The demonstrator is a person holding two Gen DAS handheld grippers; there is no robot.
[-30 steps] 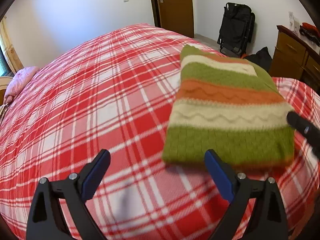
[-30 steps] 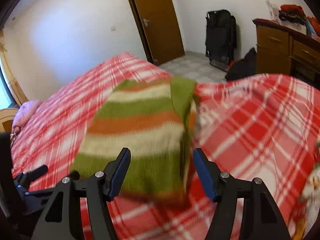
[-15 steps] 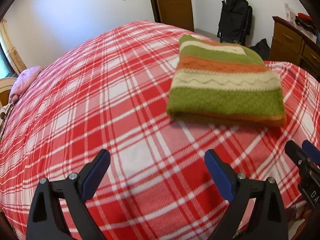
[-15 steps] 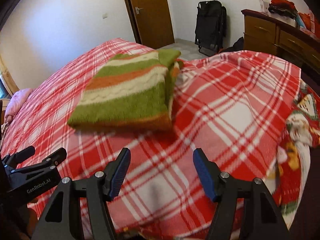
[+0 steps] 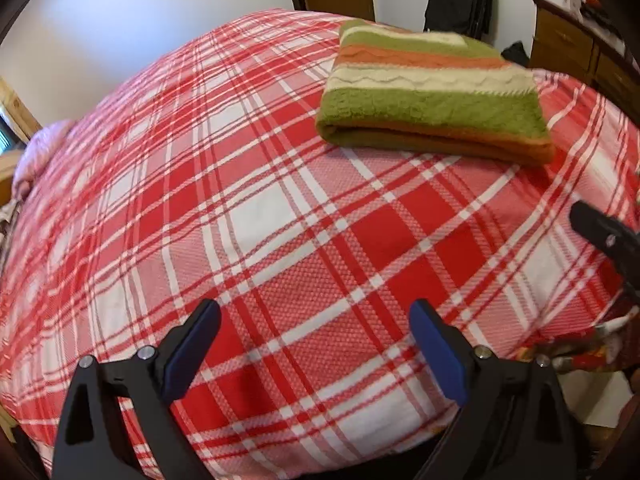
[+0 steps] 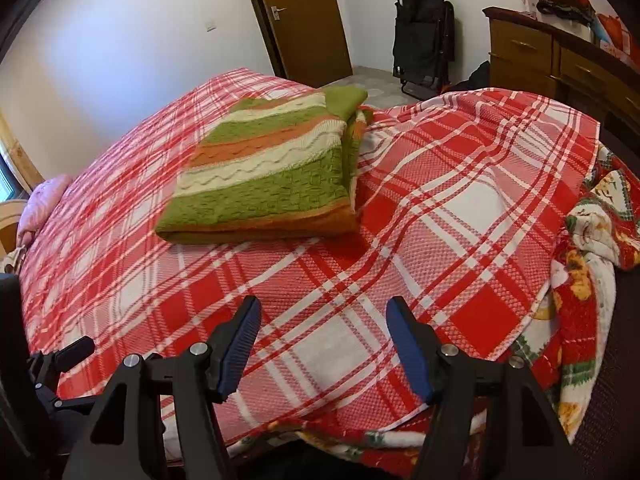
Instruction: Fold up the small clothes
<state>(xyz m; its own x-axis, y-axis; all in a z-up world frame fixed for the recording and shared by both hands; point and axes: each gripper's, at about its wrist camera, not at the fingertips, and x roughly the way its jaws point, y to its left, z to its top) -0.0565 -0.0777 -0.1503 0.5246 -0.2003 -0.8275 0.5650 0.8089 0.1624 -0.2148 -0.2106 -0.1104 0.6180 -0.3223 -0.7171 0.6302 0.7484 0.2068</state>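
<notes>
A folded knit sweater [image 5: 432, 92] with green, orange and cream stripes lies flat on the red and white plaid bedspread [image 5: 280, 216]. It also shows in the right wrist view [image 6: 272, 172]. My left gripper [image 5: 316, 320] is open and empty, well short of the sweater, near the bed's front edge. My right gripper [image 6: 324, 320] is open and empty, also back near the front edge. The right gripper's tip shows at the right edge of the left wrist view [image 5: 604, 236], and the left gripper shows at the lower left of the right wrist view [image 6: 60, 360].
A printed blanket [image 6: 592, 264] hangs off the bed's right side. A wooden dresser [image 6: 552, 56] stands at the right, a black folded chair [image 6: 424, 36] and a brown door [image 6: 300, 16] behind the bed. A pink pillow [image 6: 44, 200] lies at the far left.
Both grippers have pulled back from the sweater toward the bed's front edge, open and empty. The sweater stays folded on the bedspread.
</notes>
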